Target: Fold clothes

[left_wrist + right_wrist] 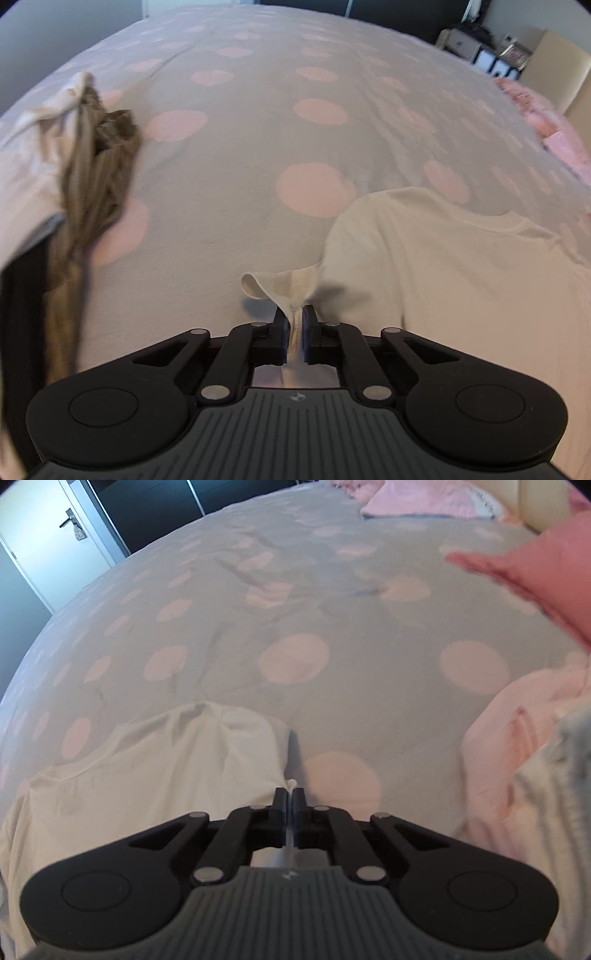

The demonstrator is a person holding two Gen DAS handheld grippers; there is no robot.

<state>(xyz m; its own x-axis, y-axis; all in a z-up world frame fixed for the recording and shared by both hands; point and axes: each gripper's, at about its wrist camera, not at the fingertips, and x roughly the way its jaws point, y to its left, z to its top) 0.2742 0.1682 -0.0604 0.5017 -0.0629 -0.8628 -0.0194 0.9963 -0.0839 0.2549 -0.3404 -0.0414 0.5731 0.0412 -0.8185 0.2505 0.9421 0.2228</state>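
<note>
A white T-shirt (pixel 443 273) lies on the grey bedspread with pink dots (pixel 258 147). My left gripper (pixel 294 314) is shut on a bunched edge of the shirt at its left side, and the cloth runs back between the jaws. In the right wrist view the same white T-shirt (pixel 155 775) spreads to the left, and my right gripper (pixel 290 795) is shut on its right edge, with a thin strip of cloth pinched between the jaws. Both grippers sit low over the bedspread (pixel 295 627).
A heap of brown and beige clothes (pixel 92 166) lies at the left. Pink and white clothes (pixel 517 768) pile up at the right, with a red-pink cushion (pixel 535 576) beyond. Pink pillows (pixel 424 502) lie at the far end. A door (pixel 55 535) stands at far left.
</note>
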